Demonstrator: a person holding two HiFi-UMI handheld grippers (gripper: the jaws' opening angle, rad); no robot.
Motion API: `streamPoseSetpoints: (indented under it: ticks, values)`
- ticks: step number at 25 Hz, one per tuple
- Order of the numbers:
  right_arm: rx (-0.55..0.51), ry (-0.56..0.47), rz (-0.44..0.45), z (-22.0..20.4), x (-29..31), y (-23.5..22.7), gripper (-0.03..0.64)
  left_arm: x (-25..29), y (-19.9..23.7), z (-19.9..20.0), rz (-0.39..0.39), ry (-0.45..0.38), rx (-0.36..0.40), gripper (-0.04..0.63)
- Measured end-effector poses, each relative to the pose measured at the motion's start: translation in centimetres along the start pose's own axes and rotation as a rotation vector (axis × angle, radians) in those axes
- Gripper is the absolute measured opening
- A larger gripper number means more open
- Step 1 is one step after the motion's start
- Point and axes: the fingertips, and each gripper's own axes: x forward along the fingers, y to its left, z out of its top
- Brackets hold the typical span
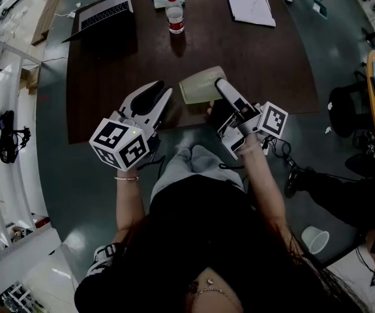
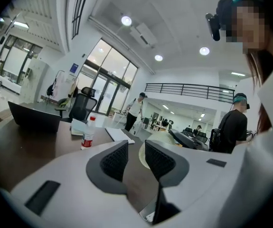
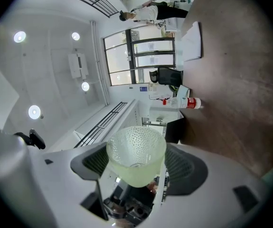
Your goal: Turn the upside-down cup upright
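Our right gripper (image 1: 218,85) clamps the pale, dimpled cup (image 1: 199,85) sideways over the table's (image 1: 109,77) near edge (open tabletop beyond), left gripper (image 1: 162,91) slightly parted, empty.

No text can be read with certainty. The bottle (image 1: 175,15) has a red label, but its print is too small. A blue sign (image 2: 74,68) beside the windows is also unreadable. The marker cubes (image 1: 120,143) show only black-and-white square patterns, no letters.
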Motion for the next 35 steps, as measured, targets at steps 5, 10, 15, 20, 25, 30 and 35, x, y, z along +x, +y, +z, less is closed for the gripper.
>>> streamPoseSetpoints:
  ticks: [5,10,15,20,25,30,35]
  values:
    - [0.016,-0.002,0.011,-0.1,-0.1,-0.1,0.37,-0.2,-0.5,-0.3,-0.057,0.011,-0.004,0.151]
    - [0.024,0.003,0.012,-0.1,-0.1,-0.3,0.37,0.2,-1.6,-0.5,-0.129,0.02,0.0,0.247]
    - [0.031,0.008,0.018,-0.2,-0.1,-0.3,0.37,0.6,-2.4,-1.2,-0.186,0.054,-0.008,0.318]
    - [0.038,0.023,0.035,-0.4,0.1,0.1,0.37,1.1,-3.0,-1.6,-0.236,0.079,-0.022,0.358]
    - [0.041,0.053,0.06,-1.0,0.4,0.5,0.37,1.5,-3.6,-1.8,-0.274,0.096,-0.032,0.382]
    - [0.045,0.069,0.073,-1.2,0.6,0.7,0.37,2.1,-4.1,-1.8,-0.282,0.103,-0.025,0.382]
    - [0.054,0.076,0.079,-1.4,0.7,0.8,0.37,2.4,-5.0,-2.4,-0.3,0.137,0.025,0.381]
